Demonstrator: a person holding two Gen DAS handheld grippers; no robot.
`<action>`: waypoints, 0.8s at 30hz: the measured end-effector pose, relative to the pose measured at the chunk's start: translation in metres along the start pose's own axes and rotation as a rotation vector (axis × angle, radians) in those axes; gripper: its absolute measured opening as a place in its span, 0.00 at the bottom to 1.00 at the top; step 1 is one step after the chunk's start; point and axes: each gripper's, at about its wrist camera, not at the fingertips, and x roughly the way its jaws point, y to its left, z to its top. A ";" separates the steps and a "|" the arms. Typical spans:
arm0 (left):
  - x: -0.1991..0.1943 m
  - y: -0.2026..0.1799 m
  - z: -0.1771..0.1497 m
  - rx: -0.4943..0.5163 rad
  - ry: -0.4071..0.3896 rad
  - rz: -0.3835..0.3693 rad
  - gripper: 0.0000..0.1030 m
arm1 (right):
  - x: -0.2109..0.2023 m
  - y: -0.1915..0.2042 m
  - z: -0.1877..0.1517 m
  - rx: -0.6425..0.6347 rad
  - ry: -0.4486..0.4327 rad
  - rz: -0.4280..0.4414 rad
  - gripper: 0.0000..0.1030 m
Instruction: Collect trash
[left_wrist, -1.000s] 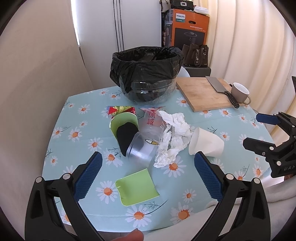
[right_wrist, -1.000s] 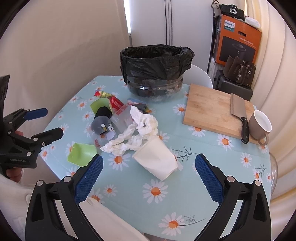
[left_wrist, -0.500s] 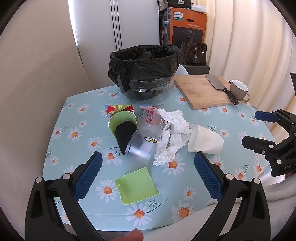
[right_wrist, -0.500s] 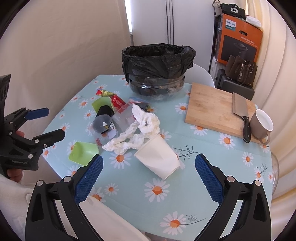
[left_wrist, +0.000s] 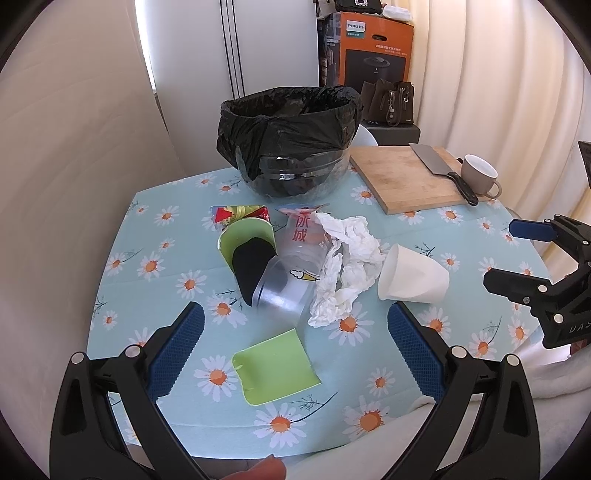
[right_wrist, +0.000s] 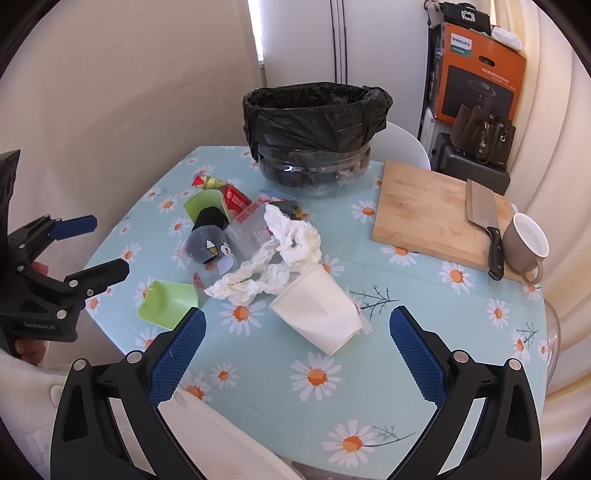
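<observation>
Trash lies in a heap mid-table: a white paper cup (left_wrist: 413, 275) (right_wrist: 319, 312) on its side, crumpled white tissue (left_wrist: 347, 266) (right_wrist: 280, 254), a clear plastic cup (left_wrist: 291, 273) with red print, a green cup (left_wrist: 249, 247) with a black inside, a flat green piece (left_wrist: 275, 367) (right_wrist: 168, 302) and a red-yellow wrapper (left_wrist: 240, 213) (right_wrist: 231, 194). The bin with a black bag (left_wrist: 290, 138) (right_wrist: 314, 133) stands at the back. My left gripper (left_wrist: 295, 354) is open and empty above the near table edge, over the green piece. My right gripper (right_wrist: 297, 352) is open and empty, just short of the paper cup.
A wooden cutting board (left_wrist: 406, 177) (right_wrist: 432, 214) with a cleaver (right_wrist: 484, 221) and a brown mug (left_wrist: 480, 179) (right_wrist: 526, 243) sits at the back right. The table (left_wrist: 155, 295) has a daisy cloth. An orange box (left_wrist: 376, 55) and bags stand behind. Curtains hang on the right.
Both grippers have drawn back and up a little, so the table looks slightly lower and smaller. Nothing on the table has moved, and both stay open.
</observation>
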 end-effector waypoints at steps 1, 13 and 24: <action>0.000 -0.001 -0.001 0.002 0.001 0.000 0.94 | 0.000 -0.001 0.000 0.000 0.000 0.001 0.93; 0.008 0.001 0.001 0.015 0.042 0.010 0.94 | 0.009 -0.003 0.001 0.001 0.044 0.015 0.93; 0.027 0.005 -0.005 0.021 0.121 -0.002 0.94 | 0.026 -0.017 0.009 0.034 0.097 -0.025 0.93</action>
